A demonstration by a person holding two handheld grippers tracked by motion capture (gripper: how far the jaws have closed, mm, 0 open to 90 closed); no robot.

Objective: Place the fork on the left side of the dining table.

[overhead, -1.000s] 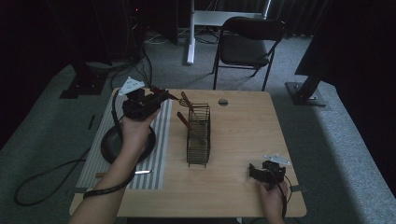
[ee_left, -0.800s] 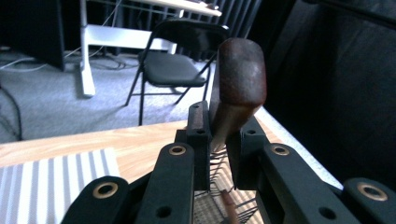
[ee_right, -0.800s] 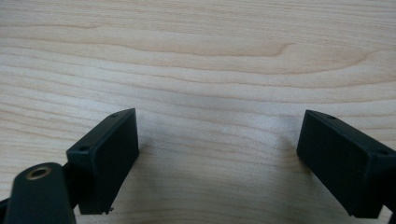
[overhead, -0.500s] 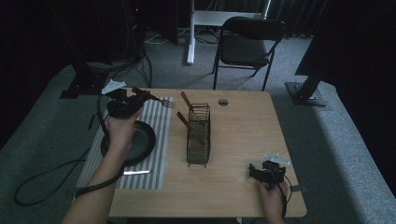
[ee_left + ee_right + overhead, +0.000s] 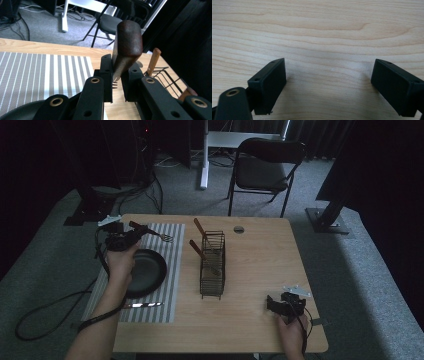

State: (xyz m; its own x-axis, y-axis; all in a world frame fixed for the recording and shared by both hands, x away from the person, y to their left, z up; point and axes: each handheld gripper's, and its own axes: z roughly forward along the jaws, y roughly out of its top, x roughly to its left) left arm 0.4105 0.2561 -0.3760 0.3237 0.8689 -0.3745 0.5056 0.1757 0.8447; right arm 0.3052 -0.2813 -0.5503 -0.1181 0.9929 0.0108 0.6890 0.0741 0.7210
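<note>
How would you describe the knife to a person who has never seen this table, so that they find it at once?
Start at the striped placemat on the table's left half, where a black plate sits. The knife lies flat on the mat just nearer the person than the plate. Unlike the wooden-handled pieces standing in the wire basket, it lies alone.

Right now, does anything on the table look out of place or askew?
Nothing looks spilled or damaged. The left tool holds a wooden-handled fork above the striped mat. A knife lies on the mat below the black plate rather than beside it.
</note>
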